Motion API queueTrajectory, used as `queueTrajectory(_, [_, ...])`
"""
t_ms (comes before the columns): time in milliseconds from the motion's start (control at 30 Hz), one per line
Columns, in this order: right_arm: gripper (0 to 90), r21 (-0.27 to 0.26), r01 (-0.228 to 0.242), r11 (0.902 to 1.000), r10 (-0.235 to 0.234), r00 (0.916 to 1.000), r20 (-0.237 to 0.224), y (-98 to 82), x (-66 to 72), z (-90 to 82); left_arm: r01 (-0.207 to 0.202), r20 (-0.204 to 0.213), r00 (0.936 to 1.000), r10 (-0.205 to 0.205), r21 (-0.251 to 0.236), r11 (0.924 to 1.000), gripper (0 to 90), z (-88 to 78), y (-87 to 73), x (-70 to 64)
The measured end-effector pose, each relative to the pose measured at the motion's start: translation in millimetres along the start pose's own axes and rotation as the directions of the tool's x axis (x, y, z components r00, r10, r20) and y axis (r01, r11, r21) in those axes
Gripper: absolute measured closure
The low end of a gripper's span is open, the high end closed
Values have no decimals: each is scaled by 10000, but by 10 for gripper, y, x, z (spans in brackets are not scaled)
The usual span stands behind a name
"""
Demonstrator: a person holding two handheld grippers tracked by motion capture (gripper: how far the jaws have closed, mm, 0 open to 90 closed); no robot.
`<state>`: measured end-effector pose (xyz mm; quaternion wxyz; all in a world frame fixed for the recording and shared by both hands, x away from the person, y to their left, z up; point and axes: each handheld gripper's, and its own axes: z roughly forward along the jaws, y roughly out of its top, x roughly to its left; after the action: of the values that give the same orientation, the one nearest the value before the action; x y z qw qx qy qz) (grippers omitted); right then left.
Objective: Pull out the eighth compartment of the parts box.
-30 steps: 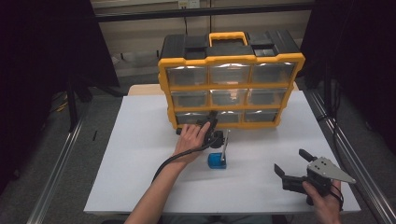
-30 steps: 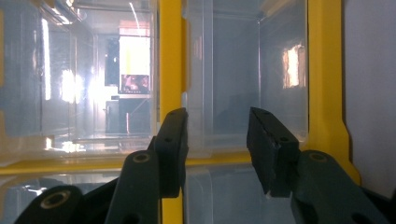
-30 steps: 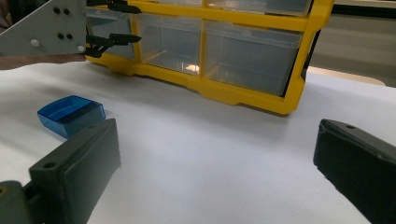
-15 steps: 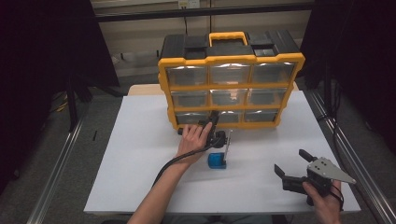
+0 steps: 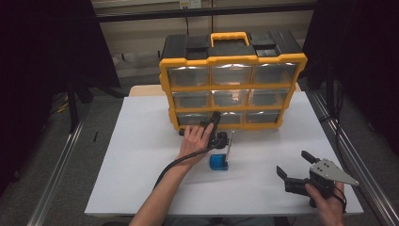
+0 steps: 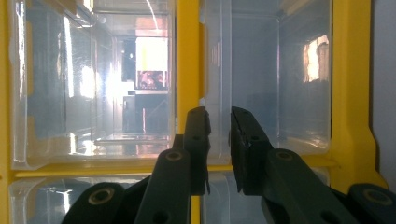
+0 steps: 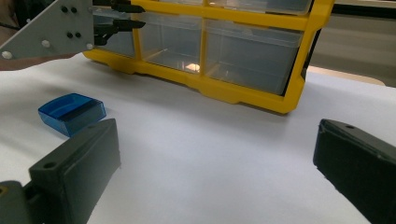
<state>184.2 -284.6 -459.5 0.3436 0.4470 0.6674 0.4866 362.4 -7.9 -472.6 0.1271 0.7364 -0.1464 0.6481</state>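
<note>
Drawer organizer (image 5: 233,80), yellow-framed with a black top and a yellow carry handle, stands upright at the far middle of the white table (image 5: 136,155), its three rows of clear drawers facing the person. The left gripper (image 5: 212,123) is pushed up against the bottom row, near the frame post between the left and middle drawers. In the left gripper view its jaws have just been closing and now stand narrow, a slim gap left between them, at the lower lip of a clear drawer (image 6: 266,79) beside the yellow post (image 6: 187,56). Whether the pads already pinch that lip cannot be told.

That is where things could slip: the lip is thin, smooth plastic, so a shallow or off-centre bite may pop free once the hand pulls. A bite that catches the yellow rail along with the lip would likely drag the whole organizer forward instead of sliding the drawer out.

Just nearer the person lies a small blue box (image 5: 218,162), close enough to be knocked by the forearm or an emerging drawer.

At the right, the right gripper (image 5: 296,168) hovers low over the table's near corner, well apart from the organizer, jaws spread wide and holding nothing.
</note>
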Motion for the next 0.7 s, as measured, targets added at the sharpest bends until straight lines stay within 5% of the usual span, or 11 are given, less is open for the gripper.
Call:
queueTrajectory(33, [5, 19, 16, 10000, -16, 10000, -1, -1, 1, 0, 146, 386, 9991, -168, 578, 9982, 779, -32, 21, 4])
queueTrajectory(100, [6, 26, 57, 10000, -57, 10000, 5, -3, -1, 2, 116, -106, 9999, -115, 163, 9998, 779, -3, 16, -17])
queueTrajectory(300, [6, 32, 76, 10000, -76, 10000, 18, -2, -1, 3, 249, -71, 9997, -248, 253, 9994, 780, 7, 24, -44])
queueTrajectory(367, [6, 23, 102, 9999, -102, 9999, 45, -2, 0, 4, -82, -261, 9996, 88, 226, 9997, 780, 7, 29, -37])
queueTrajectory(400, [6, 15, 137, 9999, -137, 9999, 37, -2, 0, 3, -47, -28, 10000, 49, 589, 9983, 780, -16, 43, -27])
queueTrajectory(467, [6, 23, 113, 9999, -113, 9999, 33, -2, 2, -1, -5, -383, 9993, 12, 181, 9998, 780, 9, 25, -41])
queueTrajectory(500, [7, 34, 107, 9999, -107, 9999, 26, -2, 2, -2, -53, -90, 9999, 59, 710, 9975, 782, -27, 47, -22])
queueTrajectory(567, [7, 26, 100, 9999, -100, 9999, 46, -3, -2, -1, 181, -313, 9994, -175, 179, 9997, 781, 3, 19, -40])
queueTrajectory(667, [7, 43, 92, 9999, -93, 9999, 77, -4, -6, 0, 336, -20, 9994, -336, 420, 9986, 786, -23, 20, -32])
queueTrajectory(700, [7, 42, 97, 9999, -98, 9999, 77, -3, -7, 0, 43, -18, 10000, -42, 560, 9984, 787, -32, 32, -12])
